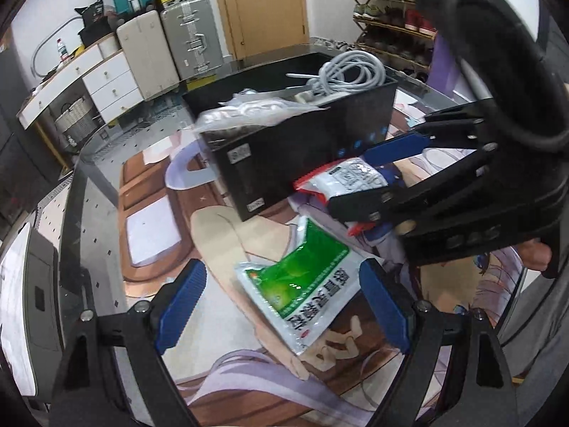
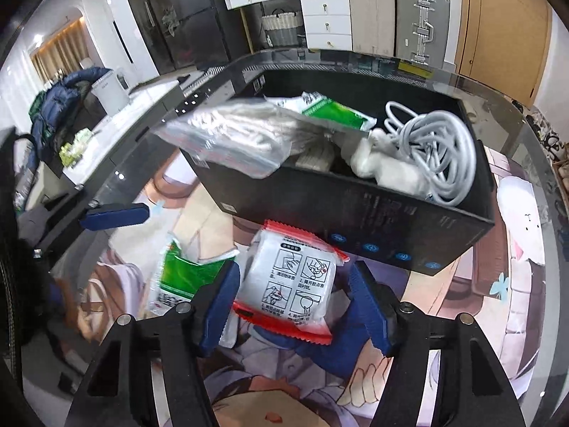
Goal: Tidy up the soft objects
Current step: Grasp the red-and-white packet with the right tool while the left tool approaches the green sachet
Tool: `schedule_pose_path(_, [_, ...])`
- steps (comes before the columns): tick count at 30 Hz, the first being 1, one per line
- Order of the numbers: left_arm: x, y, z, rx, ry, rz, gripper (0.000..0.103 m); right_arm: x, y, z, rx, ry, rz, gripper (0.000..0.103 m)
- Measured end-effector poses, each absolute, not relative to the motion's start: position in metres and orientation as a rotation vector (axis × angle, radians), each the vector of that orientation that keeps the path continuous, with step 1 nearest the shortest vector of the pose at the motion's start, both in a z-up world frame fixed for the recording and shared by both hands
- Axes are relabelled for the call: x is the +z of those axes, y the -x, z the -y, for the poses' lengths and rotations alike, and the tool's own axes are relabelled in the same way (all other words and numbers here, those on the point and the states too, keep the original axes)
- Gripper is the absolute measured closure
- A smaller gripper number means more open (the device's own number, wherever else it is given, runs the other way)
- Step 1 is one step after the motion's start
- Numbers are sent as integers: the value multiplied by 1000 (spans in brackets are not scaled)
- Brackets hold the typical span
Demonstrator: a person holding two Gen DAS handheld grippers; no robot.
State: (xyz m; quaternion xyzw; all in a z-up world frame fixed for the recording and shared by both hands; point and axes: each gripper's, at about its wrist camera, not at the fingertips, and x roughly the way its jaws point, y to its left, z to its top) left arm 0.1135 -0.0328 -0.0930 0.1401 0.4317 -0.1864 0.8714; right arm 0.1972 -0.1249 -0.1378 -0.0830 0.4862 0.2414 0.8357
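Observation:
A green and white soft packet [image 1: 298, 284] lies flat on the printed mat, between the open fingers of my left gripper [image 1: 281, 300]. My right gripper [image 2: 295, 306] is around a red and white packet [image 2: 295, 281] with its blue fingers [image 2: 218, 315] at the packet's sides; from the left wrist view the same packet [image 1: 346, 178] looks pinched and lifted beside the black box [image 2: 355, 210]. The box holds a clear bag of white cloth [image 2: 231, 138], another green packet [image 2: 334, 110] and a coiled white cable [image 2: 437, 149].
The printed mat [image 1: 227, 316] covers a glass table. Suitcases [image 1: 167, 49], a white drawer unit [image 1: 106, 82], a door and a shoe rack [image 1: 391, 17] stand behind it. A counter with a blue jacket [image 2: 64, 99] is to the left.

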Motion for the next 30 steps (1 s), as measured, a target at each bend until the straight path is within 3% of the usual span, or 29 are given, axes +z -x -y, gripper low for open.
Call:
schedule_pose_path(5, [-94, -105, 47, -416, -351, -880, 15, -147, -201, 120, 519, 215, -1046, 37])
schedule_pose_path(9, [-94, -105, 53, -435, -350, -877, 14, -149, -198, 127, 539, 222, -1052, 50])
schedule_pose_path(30, [-100, -104, 60, -467, -329, -959, 14, -149, -166, 173, 510, 263, -1049, 49])
